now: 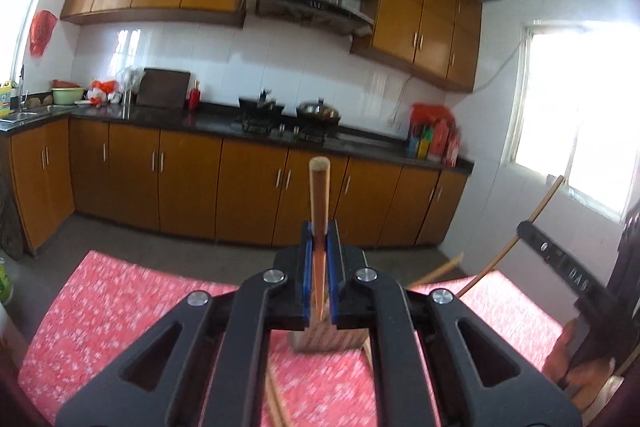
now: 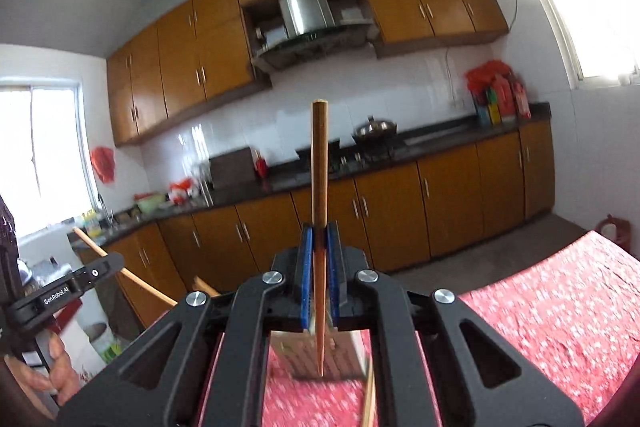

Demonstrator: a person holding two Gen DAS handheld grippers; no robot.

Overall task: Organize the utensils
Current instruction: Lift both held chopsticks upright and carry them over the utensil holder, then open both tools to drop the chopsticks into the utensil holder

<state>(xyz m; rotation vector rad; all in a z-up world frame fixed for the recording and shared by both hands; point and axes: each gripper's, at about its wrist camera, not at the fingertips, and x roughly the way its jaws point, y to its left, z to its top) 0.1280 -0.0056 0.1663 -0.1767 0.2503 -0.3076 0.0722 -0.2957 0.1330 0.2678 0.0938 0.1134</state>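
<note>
My left gripper (image 1: 319,239) has air ahead toward the cabinets (image 1: 248,187); below it the wooden holder (image 1: 328,341) stands on the red tablecloth (image 1: 120,307). My right gripper (image 2: 320,243) crowds its right side, loose chopsticks (image 1: 276,403) underneath

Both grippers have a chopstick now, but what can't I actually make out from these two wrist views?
- Wooden holder box: both views, top opening hidden by gripper linkage.
- Loose chopsticks on the red floral tablecloth: motion-blurred, bottom edge cuts them; count unclear.
- Left gripper's brown wooden chopstick: lower tip hidden.
- Right gripper's chopstick: tip-to-box contact unclear.
</note>
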